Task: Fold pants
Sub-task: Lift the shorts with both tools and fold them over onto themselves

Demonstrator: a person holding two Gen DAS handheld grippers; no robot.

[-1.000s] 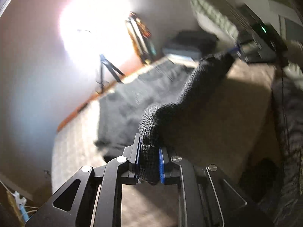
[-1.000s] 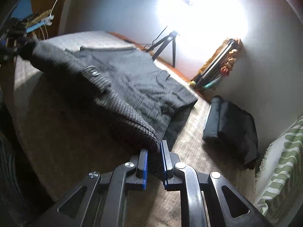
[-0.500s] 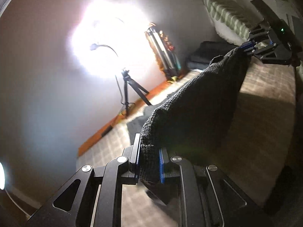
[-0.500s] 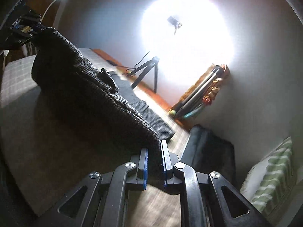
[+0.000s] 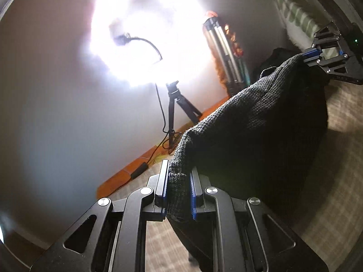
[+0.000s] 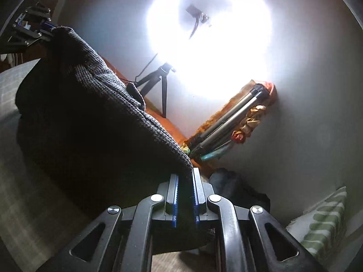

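Dark grey knit pants point(image 5: 261, 122) hang stretched in the air between my two grippers, above a checked beige surface point(image 5: 335, 181). My left gripper point(image 5: 179, 174) is shut on one corner of the fabric, its blue pads pressing the cloth. My right gripper point(image 6: 185, 176) is shut on the other corner of the pants point(image 6: 90, 104). In the left wrist view the right gripper point(image 5: 305, 53) shows at the upper right, holding the far end. In the right wrist view the left gripper point(image 6: 48, 28) shows at the upper left, likewise on the cloth. The lower part of the pants droops in shadow.
A bright ring light on a small black tripod point(image 5: 173, 111) stands by the wall. Folded tripods point(image 6: 229, 122) lean against the wall beside an orange floor strip. A dark folded garment point(image 6: 236, 185) and a green striped cushion point(image 6: 326, 222) lie at the right.
Both grippers have lifted the pants off the surface and carried them toward the wall with the light. The cloth that lay spread flat now hangs between them.
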